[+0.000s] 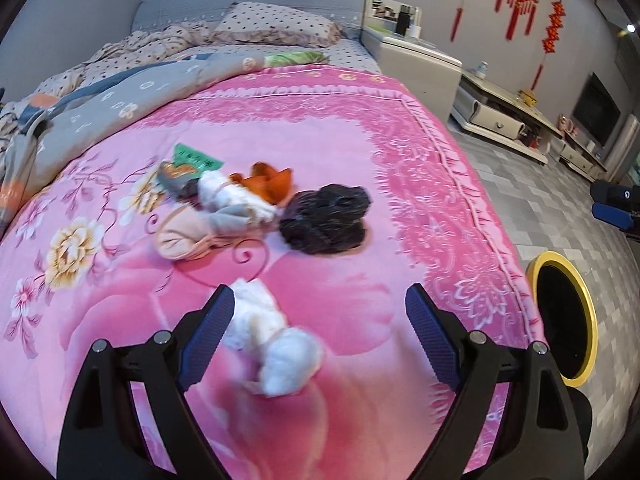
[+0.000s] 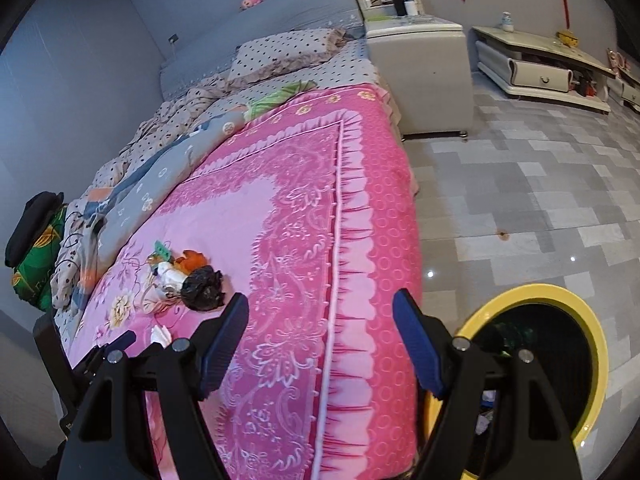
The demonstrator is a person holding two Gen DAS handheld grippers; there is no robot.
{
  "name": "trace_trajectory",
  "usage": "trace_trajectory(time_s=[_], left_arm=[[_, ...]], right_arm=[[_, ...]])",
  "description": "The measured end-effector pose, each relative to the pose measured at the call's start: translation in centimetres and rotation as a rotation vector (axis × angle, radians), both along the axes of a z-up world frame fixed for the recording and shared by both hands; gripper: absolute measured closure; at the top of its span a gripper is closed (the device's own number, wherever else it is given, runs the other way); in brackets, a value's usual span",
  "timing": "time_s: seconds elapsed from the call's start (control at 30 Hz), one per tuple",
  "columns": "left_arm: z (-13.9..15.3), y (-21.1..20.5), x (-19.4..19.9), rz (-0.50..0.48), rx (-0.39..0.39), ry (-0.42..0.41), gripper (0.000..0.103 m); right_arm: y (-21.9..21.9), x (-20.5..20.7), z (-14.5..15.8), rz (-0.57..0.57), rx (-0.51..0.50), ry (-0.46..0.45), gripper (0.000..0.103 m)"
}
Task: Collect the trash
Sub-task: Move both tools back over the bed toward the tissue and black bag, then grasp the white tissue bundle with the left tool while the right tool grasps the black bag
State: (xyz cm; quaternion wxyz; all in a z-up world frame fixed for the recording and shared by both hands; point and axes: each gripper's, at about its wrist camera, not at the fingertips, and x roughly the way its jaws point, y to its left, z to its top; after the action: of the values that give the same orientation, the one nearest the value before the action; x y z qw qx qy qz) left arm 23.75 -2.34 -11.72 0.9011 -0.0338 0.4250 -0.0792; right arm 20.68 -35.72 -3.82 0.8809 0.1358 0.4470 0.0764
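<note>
A crumpled white tissue [image 1: 272, 340] lies on the pink blanket [image 1: 340, 128] between the open fingers of my left gripper [image 1: 320, 304], nearer the left finger. Behind it sits a trash pile: a black plastic bag [image 1: 326, 220], an orange peel [image 1: 272, 184], a green wrapper [image 1: 196, 158], white tissue [image 1: 228, 192] and a beige scrap [image 1: 180, 236]. The pile also shows in the right wrist view [image 2: 192, 280]. My right gripper [image 2: 320, 312] is open and empty over the bed's right edge. A yellow-rimmed bin [image 2: 536, 360] stands on the floor beside the bed.
Rumpled quilts [image 1: 120, 80] and a pillow [image 1: 276, 24] fill the head of the bed. A white nightstand [image 2: 420, 64] and a low cabinet [image 2: 540, 64] stand along the wall. Grey tiled floor [image 2: 520, 200] lies right of the bed.
</note>
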Motion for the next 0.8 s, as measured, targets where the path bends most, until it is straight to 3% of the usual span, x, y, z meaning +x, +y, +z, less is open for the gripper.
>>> trace_trajectory(time_s=[0.43,0.8], left_arm=[[-3.6,3.6,0.2,0.077,-0.046,0.057,0.020],[-5.6,4.5,1.3,0.105,-0.108,0.085,0.020]], right_arm=[[12.3,6.7,-4.1,0.255,0.020,0.165,0.032],[18.4,10.7,-8.1,0.327,-0.064,0.227,0.032]])
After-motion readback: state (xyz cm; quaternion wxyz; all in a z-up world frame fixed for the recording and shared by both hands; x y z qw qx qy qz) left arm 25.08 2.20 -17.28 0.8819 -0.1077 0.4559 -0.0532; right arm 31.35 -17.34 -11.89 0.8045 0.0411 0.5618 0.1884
